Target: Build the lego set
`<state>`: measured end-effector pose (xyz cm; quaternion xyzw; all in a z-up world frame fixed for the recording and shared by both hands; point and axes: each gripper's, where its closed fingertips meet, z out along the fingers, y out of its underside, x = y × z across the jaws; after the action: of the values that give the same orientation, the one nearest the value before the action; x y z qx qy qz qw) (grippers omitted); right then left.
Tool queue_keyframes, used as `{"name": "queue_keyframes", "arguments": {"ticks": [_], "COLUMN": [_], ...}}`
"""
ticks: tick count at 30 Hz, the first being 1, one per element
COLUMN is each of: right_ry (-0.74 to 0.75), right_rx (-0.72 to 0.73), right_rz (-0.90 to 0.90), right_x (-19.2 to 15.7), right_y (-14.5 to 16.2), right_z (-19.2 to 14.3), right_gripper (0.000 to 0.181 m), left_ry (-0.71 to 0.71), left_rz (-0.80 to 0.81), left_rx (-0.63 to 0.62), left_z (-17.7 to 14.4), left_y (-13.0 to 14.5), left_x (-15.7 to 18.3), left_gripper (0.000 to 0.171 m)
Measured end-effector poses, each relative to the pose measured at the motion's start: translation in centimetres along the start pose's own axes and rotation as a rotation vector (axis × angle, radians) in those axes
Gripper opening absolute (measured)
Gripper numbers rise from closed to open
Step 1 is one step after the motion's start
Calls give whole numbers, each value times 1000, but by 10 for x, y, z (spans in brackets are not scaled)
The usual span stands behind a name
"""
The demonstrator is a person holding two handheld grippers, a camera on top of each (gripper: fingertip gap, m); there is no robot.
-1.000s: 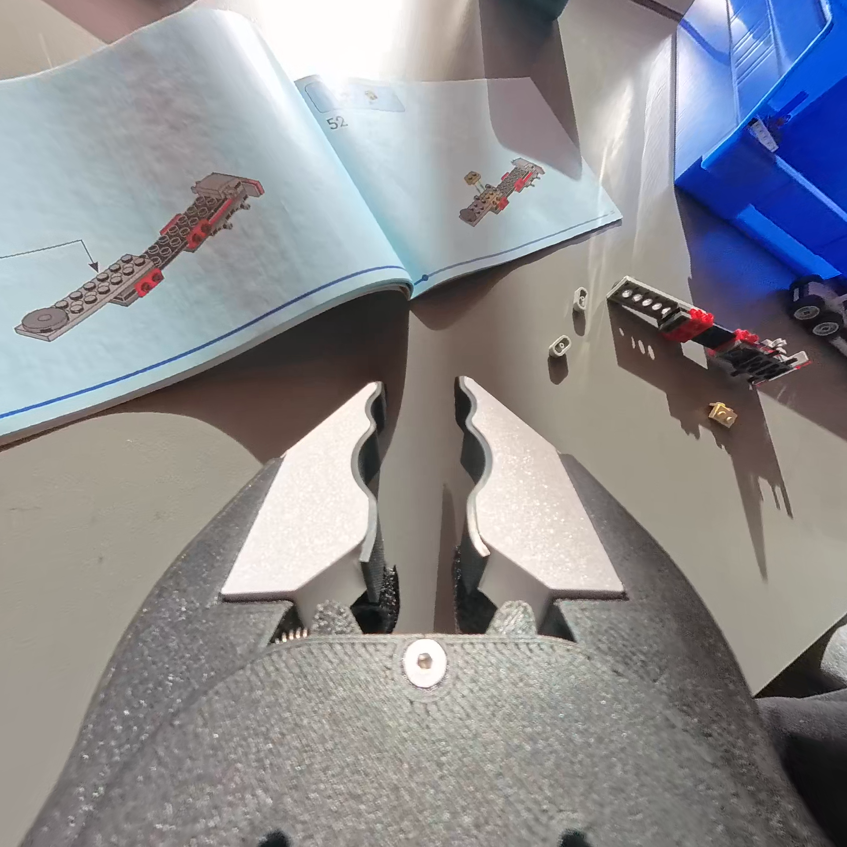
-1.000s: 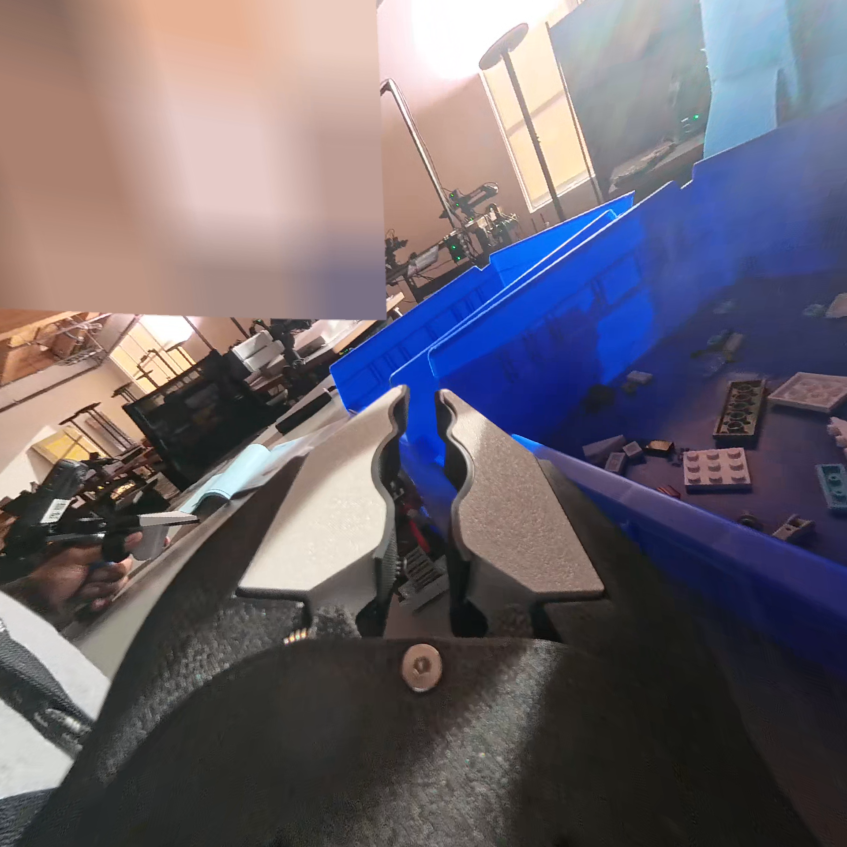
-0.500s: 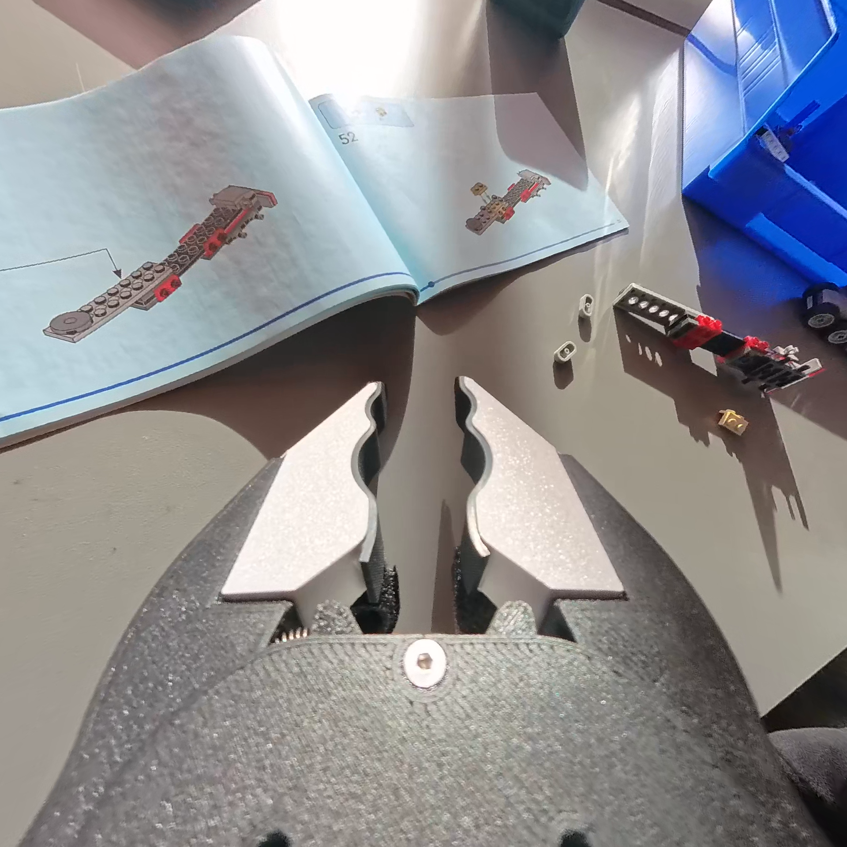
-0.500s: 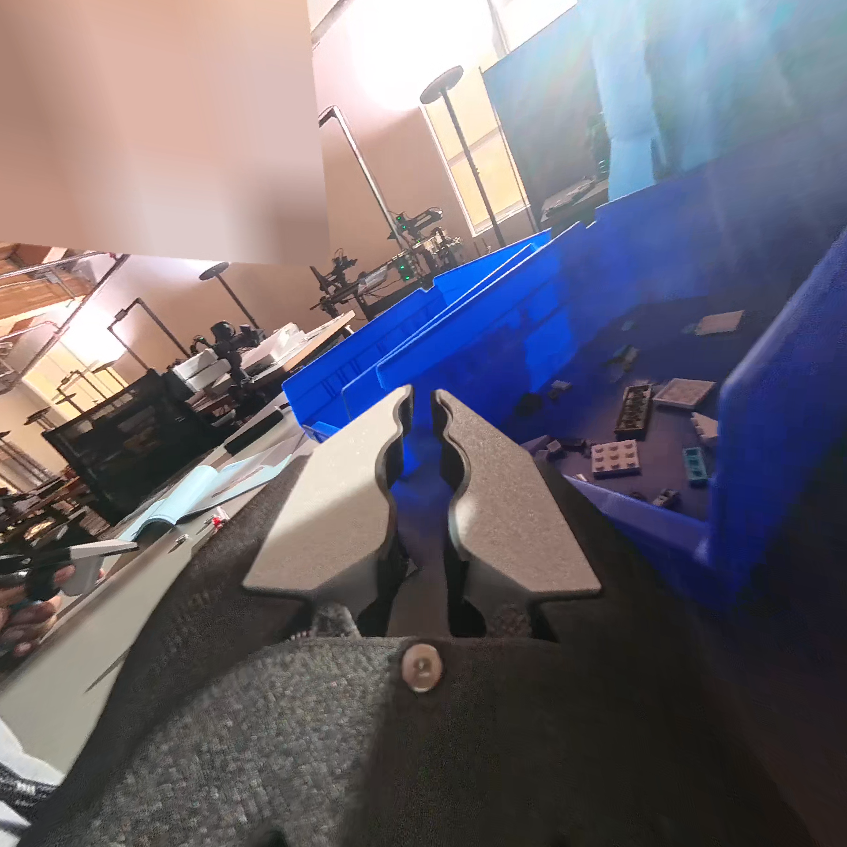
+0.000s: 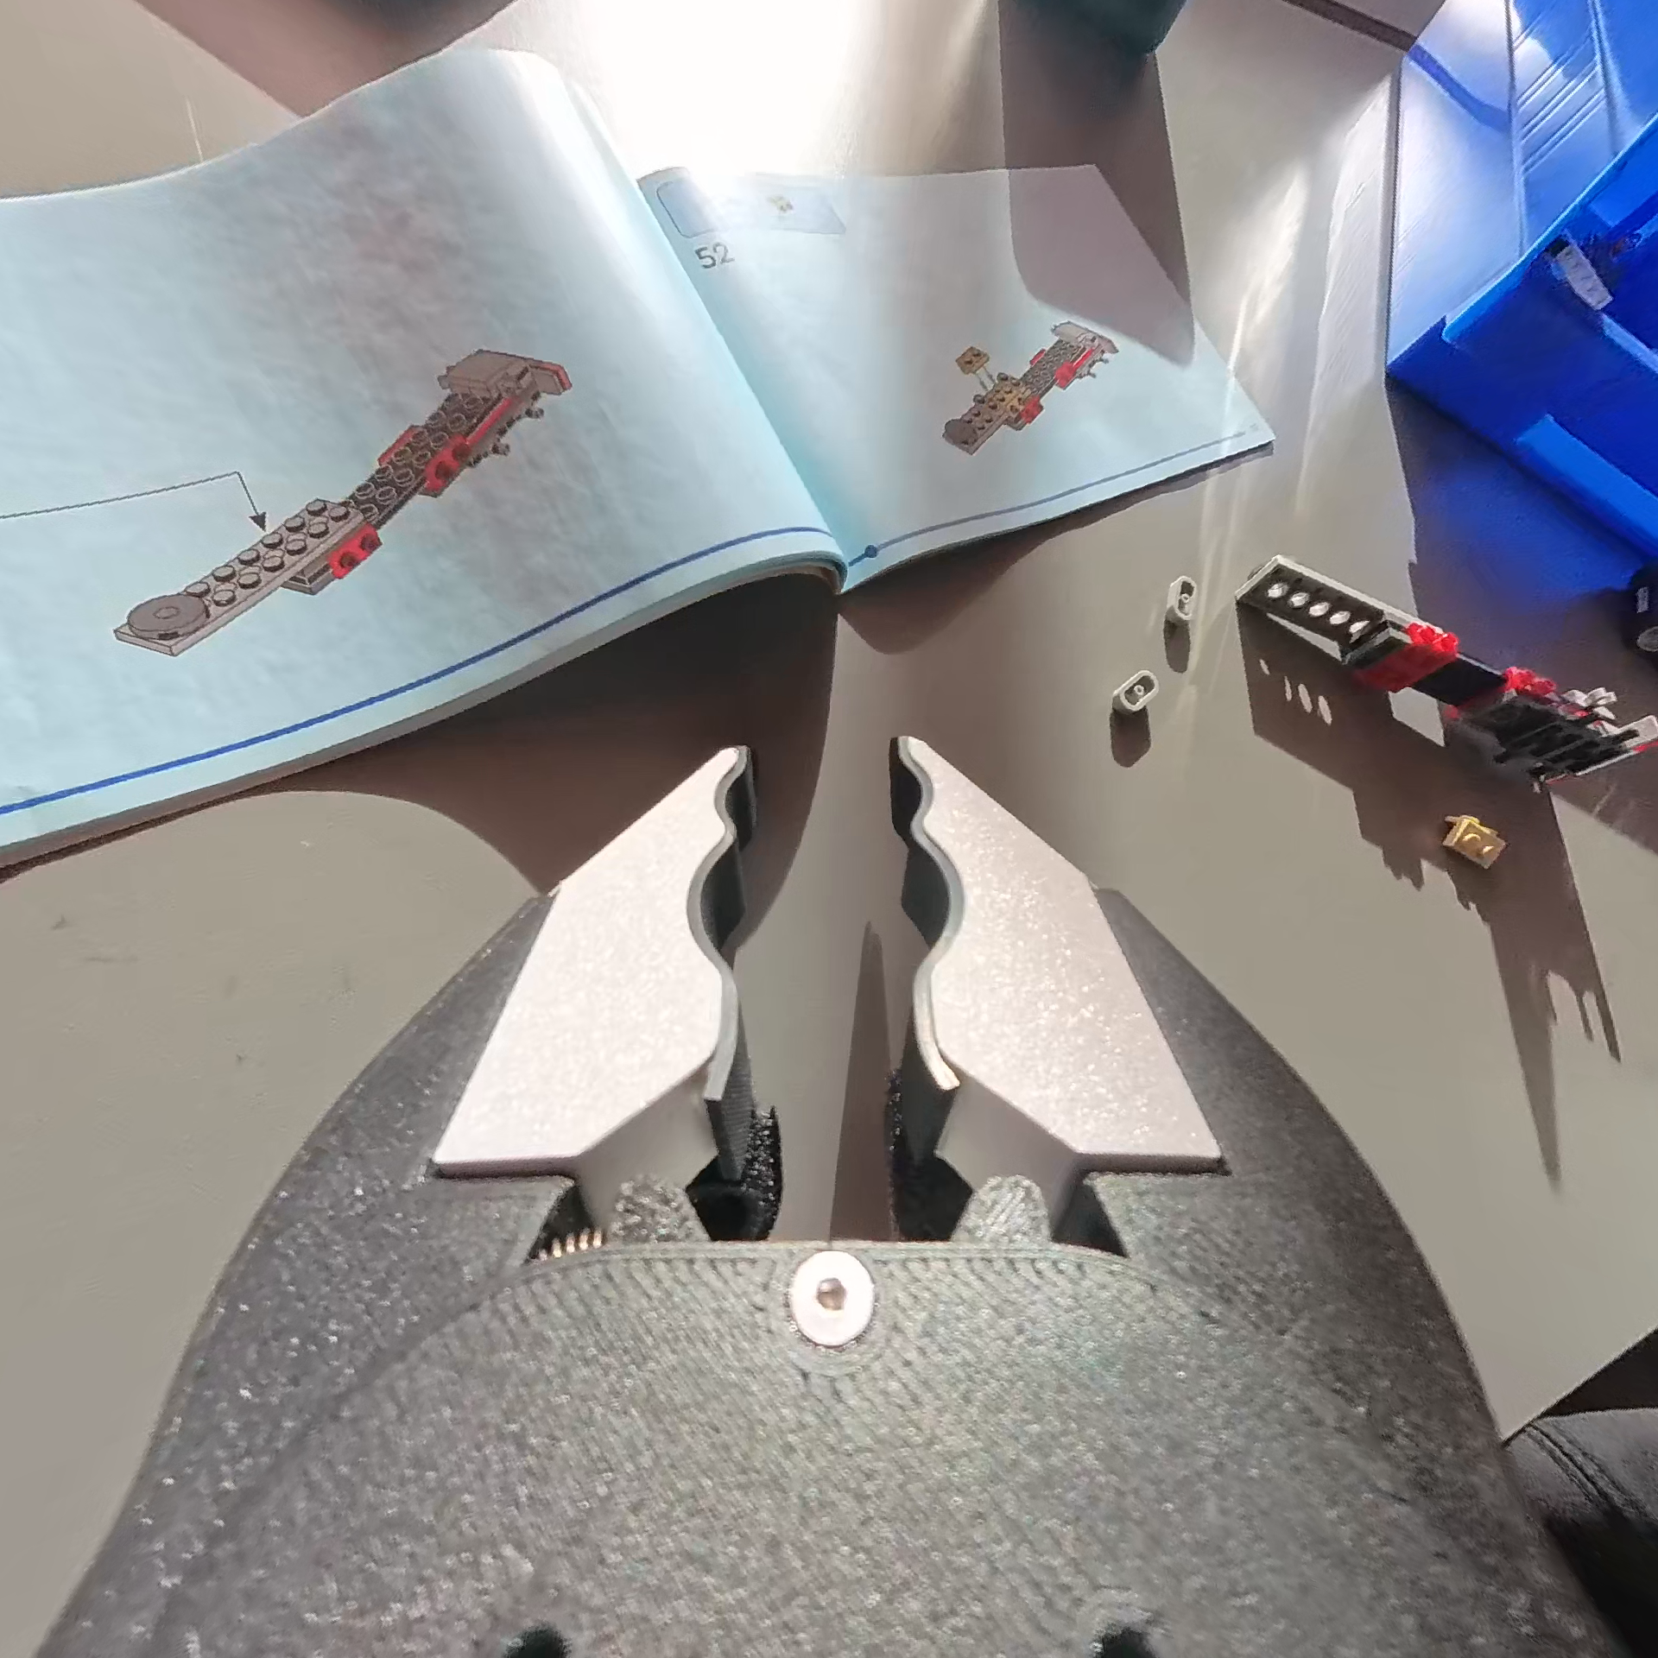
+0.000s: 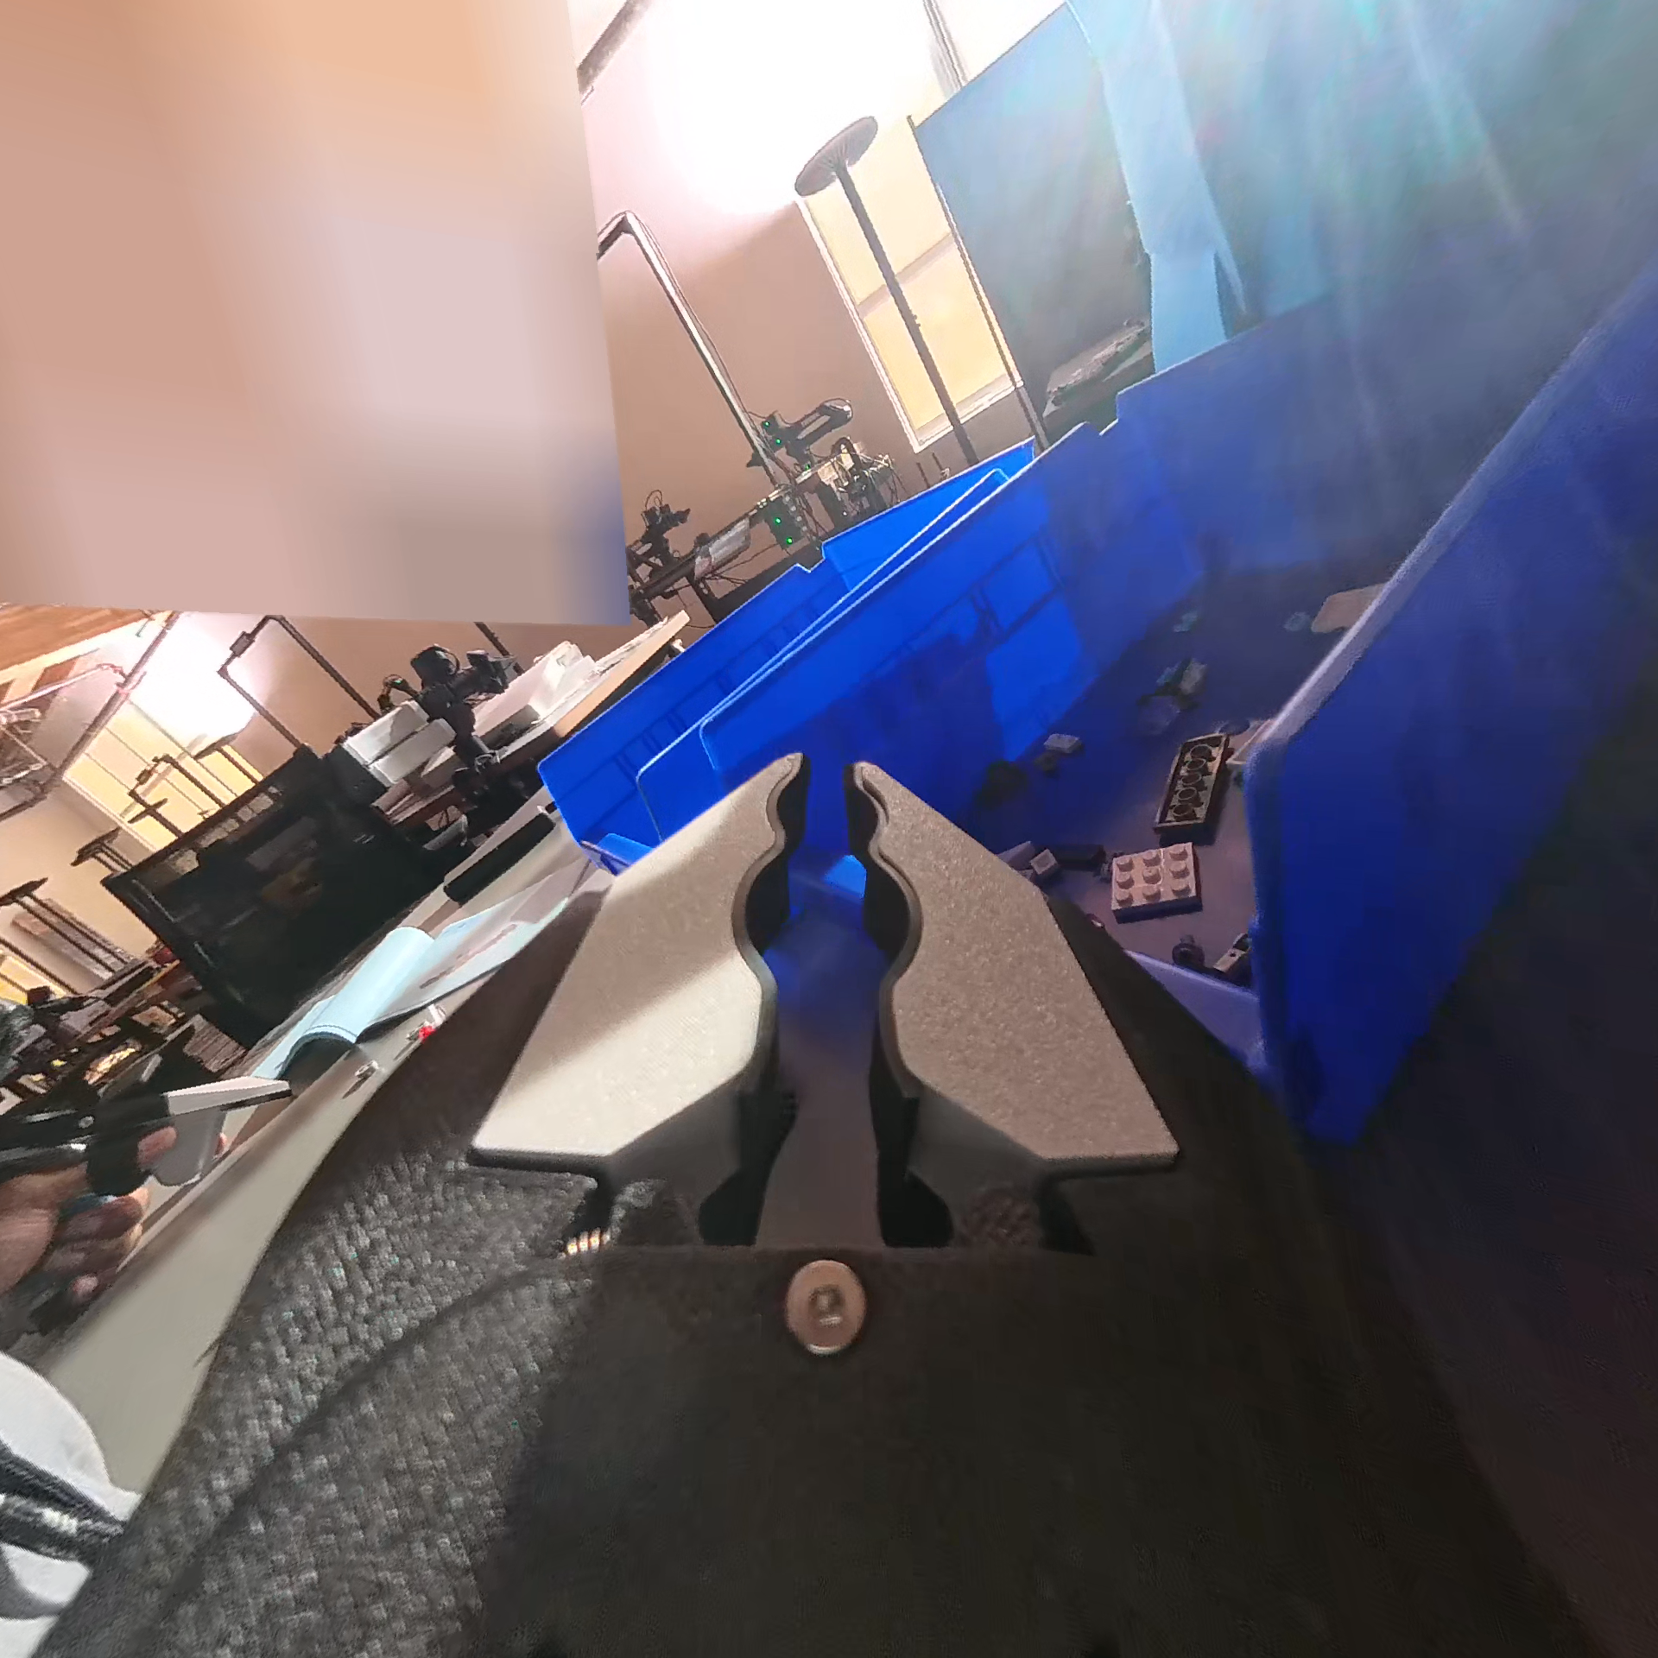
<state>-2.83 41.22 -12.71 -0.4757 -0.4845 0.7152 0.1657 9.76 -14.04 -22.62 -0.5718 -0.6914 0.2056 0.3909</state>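
Note:
In the left wrist view my left gripper (image 5: 821, 763) is open and empty, hovering over the grey table just below the open instruction booklet (image 5: 449, 404). To its right lie a black and red lego assembly (image 5: 1435, 664), two small grey pieces (image 5: 1136, 693) (image 5: 1182, 597) and a small gold piece (image 5: 1471, 839). In the right wrist view my right gripper (image 6: 827, 776) is empty, its jaws a narrow gap apart, pointing at a blue bin (image 6: 897, 673) that holds loose pieces, among them a grey studded plate (image 6: 1153, 875) and a dark plate (image 6: 1193, 789).
A blue bin (image 5: 1543, 314) stands at the table's far right, with black wheels (image 5: 1646, 610) beside it. A nearer blue bin wall (image 6: 1391, 852) rises right of my right gripper. The left gripper (image 6: 224, 1095), held by a hand, and the booklet (image 6: 404, 978) show at the left. My right fingertips sit around 60 cm from my left ones.
My right gripper has swung along the bins, so a near bin wall now stands at its right. My left gripper has shifted slightly; booklet and pieces sit a little lower in view.

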Motion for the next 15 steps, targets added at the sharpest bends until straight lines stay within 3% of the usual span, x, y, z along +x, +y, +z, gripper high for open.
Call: {"name": "queue_keyframes", "arguments": {"ticks": [15], "right_ry": [42], "right_rx": [-98], "right_rz": [-104], "right_x": [-6], "right_y": [17], "right_z": [14], "right_gripper": [12], "left_ry": [-11], "left_rz": [48], "left_rx": [32], "left_z": [-3], "left_y": [-3], "left_x": [3], "left_gripper": [32]}}
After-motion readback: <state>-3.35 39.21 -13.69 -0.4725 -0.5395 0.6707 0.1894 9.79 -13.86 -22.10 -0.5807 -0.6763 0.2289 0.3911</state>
